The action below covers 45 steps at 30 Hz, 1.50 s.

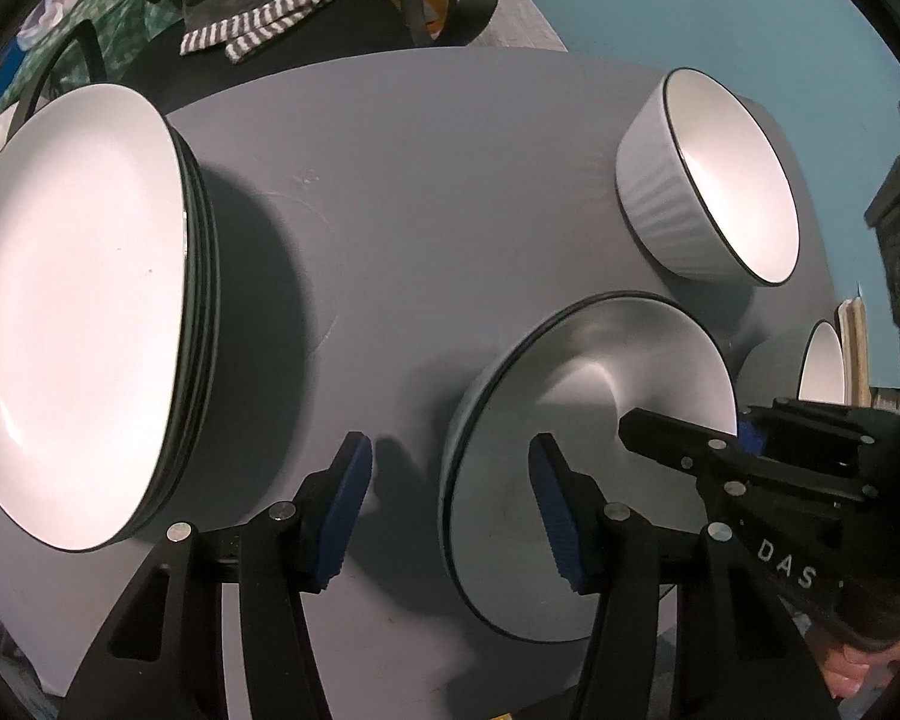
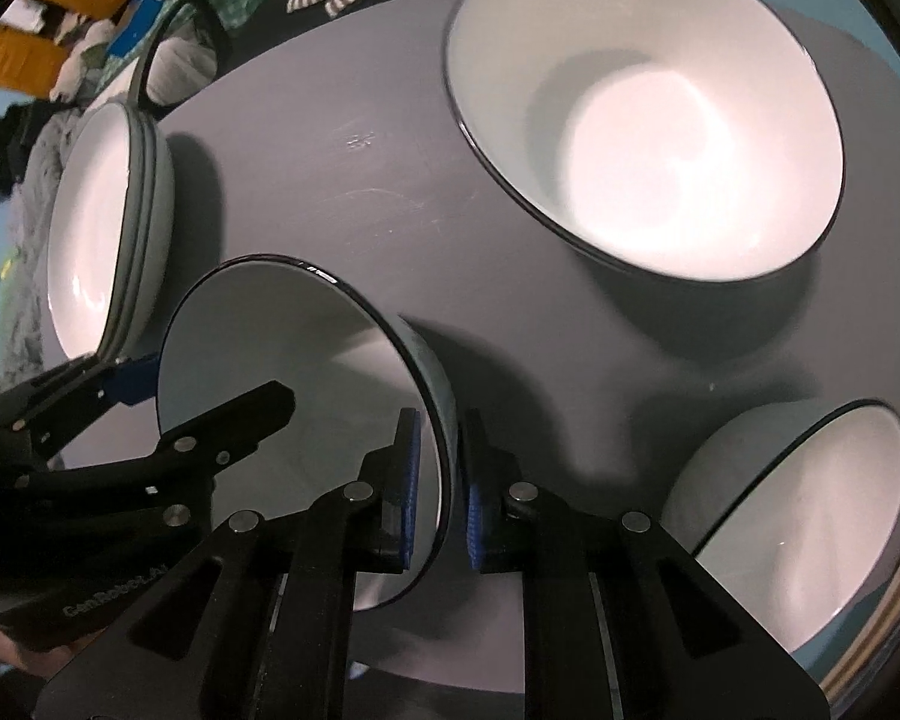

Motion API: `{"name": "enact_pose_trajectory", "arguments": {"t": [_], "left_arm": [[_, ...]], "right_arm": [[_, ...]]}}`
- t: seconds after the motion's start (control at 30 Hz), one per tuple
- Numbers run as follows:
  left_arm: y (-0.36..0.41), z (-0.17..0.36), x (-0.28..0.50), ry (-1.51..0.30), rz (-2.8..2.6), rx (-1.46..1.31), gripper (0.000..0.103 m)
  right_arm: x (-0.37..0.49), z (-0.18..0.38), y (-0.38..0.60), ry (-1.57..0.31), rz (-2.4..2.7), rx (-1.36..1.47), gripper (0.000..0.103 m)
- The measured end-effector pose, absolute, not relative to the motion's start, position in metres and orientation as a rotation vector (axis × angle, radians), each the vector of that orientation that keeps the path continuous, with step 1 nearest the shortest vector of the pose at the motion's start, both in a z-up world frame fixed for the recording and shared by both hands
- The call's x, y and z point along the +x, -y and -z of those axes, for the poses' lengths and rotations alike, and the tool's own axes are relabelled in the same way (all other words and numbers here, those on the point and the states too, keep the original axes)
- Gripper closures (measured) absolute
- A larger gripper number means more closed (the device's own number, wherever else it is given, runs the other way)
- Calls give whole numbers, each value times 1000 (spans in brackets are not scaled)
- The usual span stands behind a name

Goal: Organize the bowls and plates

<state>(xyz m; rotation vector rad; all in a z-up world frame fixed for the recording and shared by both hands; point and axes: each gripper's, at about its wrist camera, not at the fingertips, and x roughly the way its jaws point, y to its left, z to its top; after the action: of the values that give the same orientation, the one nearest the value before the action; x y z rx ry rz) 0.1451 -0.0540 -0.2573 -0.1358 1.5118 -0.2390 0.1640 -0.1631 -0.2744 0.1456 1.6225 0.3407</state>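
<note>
A white bowl with a dark rim (image 1: pixel 576 396) (image 2: pixel 306 372) sits on the grey table (image 1: pixel 390 192). My right gripper (image 2: pixel 441 420) is shut on its right rim, one pad inside and one outside; it also shows in the left wrist view (image 1: pixel 732 426). My left gripper (image 1: pixel 453 450) (image 2: pixel 207 387) straddles the opposite rim, with gaps between its blue pads and the wall. A stack of white plates (image 1: pixel 78 312) (image 2: pixel 102 228) lies to the left. A ribbed bowl (image 1: pixel 714 180) (image 2: pixel 648 138) stands behind, and another bowl (image 1: pixel 822 366) (image 2: pixel 810 540) to the right.
A striped cloth (image 1: pixel 264 24) lies on dark things past the table's far edge. The teal floor (image 1: pixel 720 6) shows beyond the table. Bare grey table surface lies between the plate stack and the bowls.
</note>
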Motion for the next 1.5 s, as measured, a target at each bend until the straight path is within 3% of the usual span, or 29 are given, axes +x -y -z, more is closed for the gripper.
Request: {"name": "enact_pose_trajectory", "arguments": {"t": [0.17, 0.4, 0.63, 1.5], "left_arm": [[53, 262, 147, -1519, 262, -131, 56], [56, 271, 147, -1564, 299, -123, 77], [54, 277, 147, -1579, 345, -147, 87], [75, 279, 134, -1585, 351, -163, 88]], "right_arm": [[165, 282, 180, -1632, -312, 259, 90], [159, 281, 183, -1625, -294, 290, 90], [154, 279, 189, -1625, -293, 310, 90], [144, 261, 204, -1614, -246, 329, 92]]}}
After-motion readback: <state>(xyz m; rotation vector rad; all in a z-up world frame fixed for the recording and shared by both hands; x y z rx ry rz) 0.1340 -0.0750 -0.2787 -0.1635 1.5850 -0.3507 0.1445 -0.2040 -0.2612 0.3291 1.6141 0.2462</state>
